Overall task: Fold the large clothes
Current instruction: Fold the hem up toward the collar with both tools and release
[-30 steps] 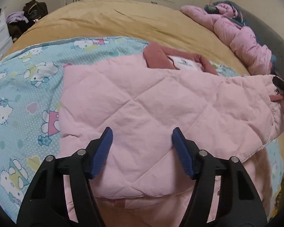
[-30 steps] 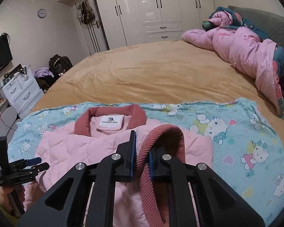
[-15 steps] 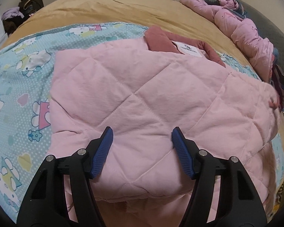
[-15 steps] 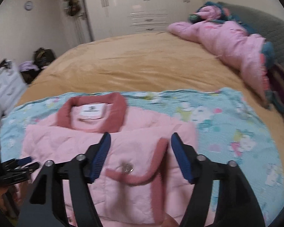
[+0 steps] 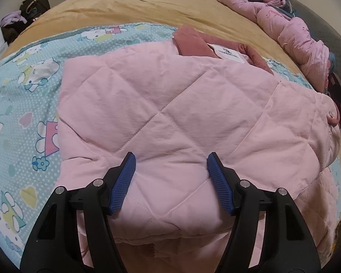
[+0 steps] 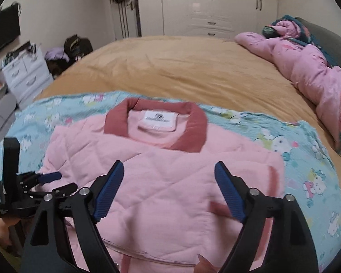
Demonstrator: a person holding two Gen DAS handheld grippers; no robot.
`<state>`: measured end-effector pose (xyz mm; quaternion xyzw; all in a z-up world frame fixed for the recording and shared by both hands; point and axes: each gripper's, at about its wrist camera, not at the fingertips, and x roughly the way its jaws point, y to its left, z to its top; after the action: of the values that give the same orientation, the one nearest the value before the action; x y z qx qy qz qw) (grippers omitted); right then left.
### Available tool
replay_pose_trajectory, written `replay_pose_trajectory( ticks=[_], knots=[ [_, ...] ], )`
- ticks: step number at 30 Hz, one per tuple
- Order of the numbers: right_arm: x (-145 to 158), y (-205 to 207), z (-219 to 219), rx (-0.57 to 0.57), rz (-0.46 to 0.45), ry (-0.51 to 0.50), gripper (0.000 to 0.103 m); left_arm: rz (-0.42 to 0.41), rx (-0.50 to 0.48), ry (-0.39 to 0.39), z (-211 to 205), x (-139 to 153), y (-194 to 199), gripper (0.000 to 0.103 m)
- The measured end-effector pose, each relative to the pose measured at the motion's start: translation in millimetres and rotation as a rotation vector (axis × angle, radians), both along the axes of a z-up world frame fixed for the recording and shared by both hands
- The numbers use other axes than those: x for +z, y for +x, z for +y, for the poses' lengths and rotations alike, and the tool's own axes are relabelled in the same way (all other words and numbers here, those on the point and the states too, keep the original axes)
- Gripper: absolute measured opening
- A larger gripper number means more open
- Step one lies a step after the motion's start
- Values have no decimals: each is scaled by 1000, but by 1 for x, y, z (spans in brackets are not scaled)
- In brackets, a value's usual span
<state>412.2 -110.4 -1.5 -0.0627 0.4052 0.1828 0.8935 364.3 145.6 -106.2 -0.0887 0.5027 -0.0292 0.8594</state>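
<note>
A pink quilted jacket (image 5: 170, 95) with a dusty-red collar (image 6: 191, 122) and white label lies on a light blue cartoon-cat sheet (image 5: 22, 104). One sleeve is folded across its front, and the red cuff (image 6: 276, 182) rests near the jacket's right edge. My left gripper (image 5: 171, 161) is open just above the lower part of the jacket, holding nothing. It also shows at the left of the right wrist view (image 6: 64, 180). The jaws of my right gripper (image 6: 169, 167) are opening over the folded sleeve, with only flat fabric beneath them and nothing gripped.
The sheet lies on a tan bed cover (image 6: 181, 68). A heap of pink bedding (image 6: 307, 68) runs along the bed's right side. White drawers (image 6: 25, 75) and bags (image 6: 75, 45) stand beyond the left edge, with wardrobes (image 6: 204, 6) behind.
My right gripper let go of the red cuff, opened wide and drew back. The sleeve now lies flat on the jacket. My left gripper sank a little closer to the fabric.
</note>
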Motion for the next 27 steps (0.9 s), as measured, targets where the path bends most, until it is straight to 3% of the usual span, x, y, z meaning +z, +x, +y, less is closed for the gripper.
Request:
replay_pose_trajectory(
  ticks=[8, 16, 20, 24, 27],
  knots=[
    [-67, 22, 18, -40, 231, -107, 93, -3, -8, -1, 0, -1, -1, 58],
    [-94, 22, 19, -81, 209, -97, 97, -8, -18, 19, -2, -5, 0, 58],
    [-92, 20, 19, -68, 199, -92, 98, -10, -14, 15, -2, -5, -1, 58],
    [-65, 3, 14, -19, 148, -41, 98, -13, -3, 1, -1, 4, -4, 58],
    [-41, -22, 3, 16, 99, 34, 98, -29, -12, 9, -4, 20, -14, 68]
  ],
)
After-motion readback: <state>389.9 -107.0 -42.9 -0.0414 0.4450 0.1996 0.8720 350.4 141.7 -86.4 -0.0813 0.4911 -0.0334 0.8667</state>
